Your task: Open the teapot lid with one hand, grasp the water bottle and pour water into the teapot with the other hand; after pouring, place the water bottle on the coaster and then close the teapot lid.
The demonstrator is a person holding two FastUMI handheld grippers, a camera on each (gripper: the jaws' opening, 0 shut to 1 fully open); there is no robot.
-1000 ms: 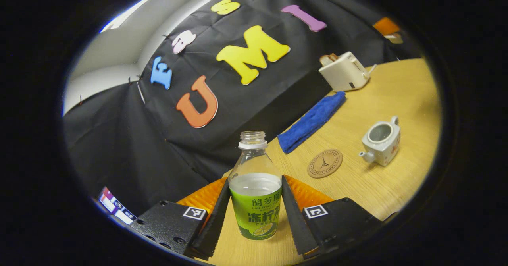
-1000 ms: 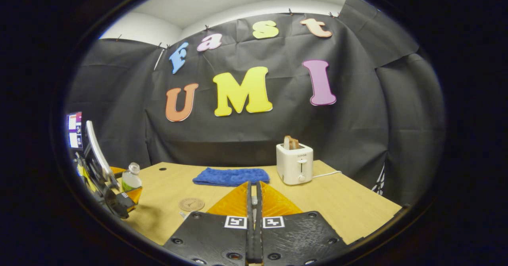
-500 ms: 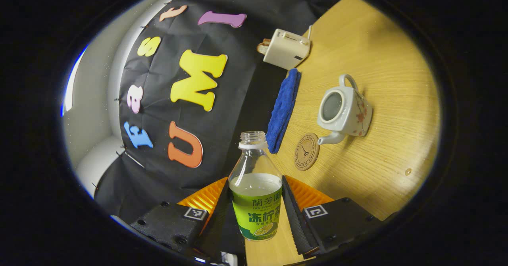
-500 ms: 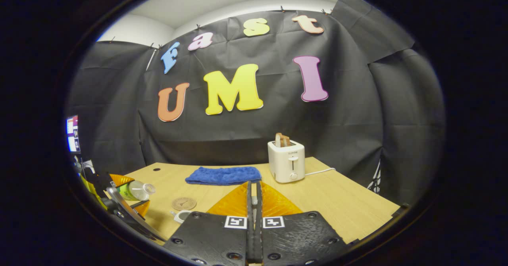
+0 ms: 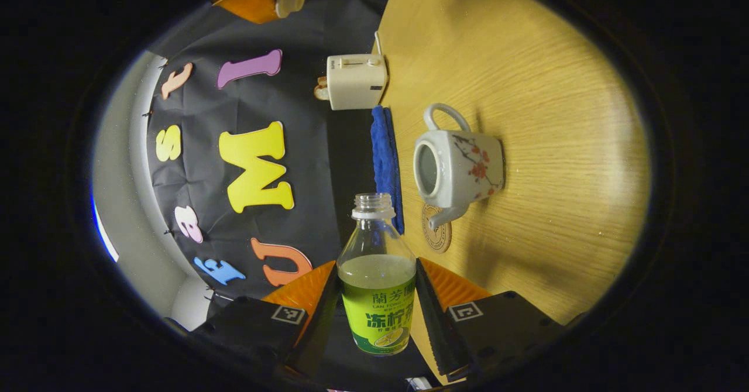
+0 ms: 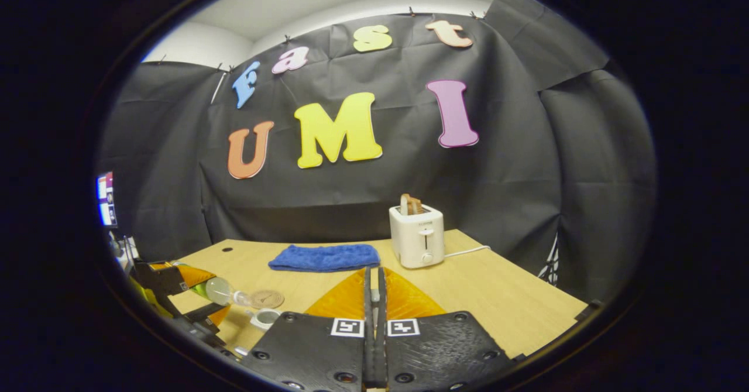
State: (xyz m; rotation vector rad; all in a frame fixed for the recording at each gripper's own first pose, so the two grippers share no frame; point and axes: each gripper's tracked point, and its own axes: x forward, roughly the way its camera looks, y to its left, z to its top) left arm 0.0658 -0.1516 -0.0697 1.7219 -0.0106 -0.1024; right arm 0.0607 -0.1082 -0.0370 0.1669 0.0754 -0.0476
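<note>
- My left gripper (image 5: 377,313) clamps the uncapped water bottle (image 5: 377,286) between both fingers, tipped sideways.
- The open teapot (image 5: 459,167) sits just ahead and right of the bottle's mouth, coaster (image 5: 437,234) beside its spout.
- My right gripper (image 6: 374,316) is pinched closed; what it holds is hidden.

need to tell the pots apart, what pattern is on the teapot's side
The white teapot has a dark branch with red blossoms on its side, clearest in the left gripper view.
</note>
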